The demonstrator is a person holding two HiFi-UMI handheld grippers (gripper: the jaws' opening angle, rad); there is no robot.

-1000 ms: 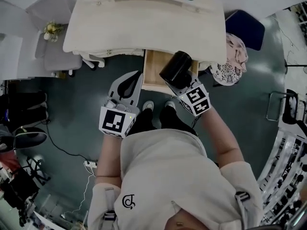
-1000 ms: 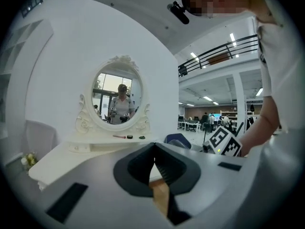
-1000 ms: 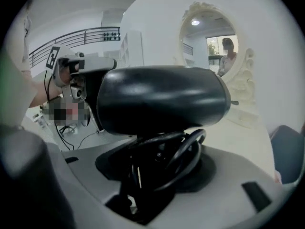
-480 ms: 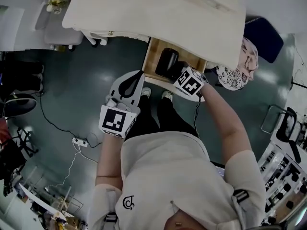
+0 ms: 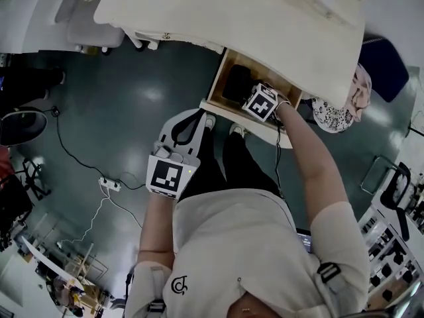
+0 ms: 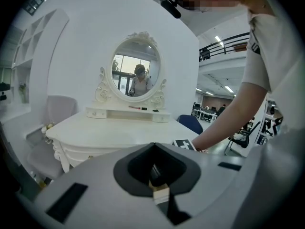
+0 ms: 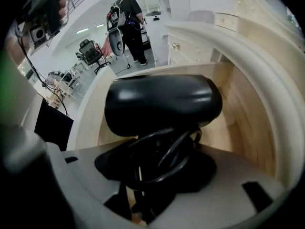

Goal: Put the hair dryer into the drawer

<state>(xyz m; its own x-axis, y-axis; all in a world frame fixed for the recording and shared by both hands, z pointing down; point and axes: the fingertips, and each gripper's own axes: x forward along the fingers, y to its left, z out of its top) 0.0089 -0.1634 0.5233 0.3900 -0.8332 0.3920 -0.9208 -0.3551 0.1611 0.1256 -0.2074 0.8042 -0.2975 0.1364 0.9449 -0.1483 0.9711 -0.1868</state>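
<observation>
A black hair dryer (image 5: 236,83) (image 7: 162,104) hangs low inside the open wooden drawer (image 5: 227,107) (image 7: 248,123) of the white dressing table (image 5: 232,12). My right gripper (image 5: 251,93) (image 7: 159,163) points steeply down into the drawer. It is shut on the dryer's handle, with the coiled black cord bunched between its jaws. My left gripper (image 5: 196,114) (image 6: 159,178) hovers in front of the drawer at its left corner, above the floor. Its jaws are shut with nothing in them.
An oval mirror (image 6: 136,75) stands at the back of the table top (image 6: 109,132). A grey chair (image 5: 93,28) sits left of the table, a blue chair (image 5: 384,65) and a patterned cloth (image 5: 344,108) to the right. A power strip (image 5: 109,184) with cable lies on the floor.
My right gripper has swung nose-down and carried the hair dryer from above the drawer's front edge down into the drawer. The left gripper has sunk a little.
</observation>
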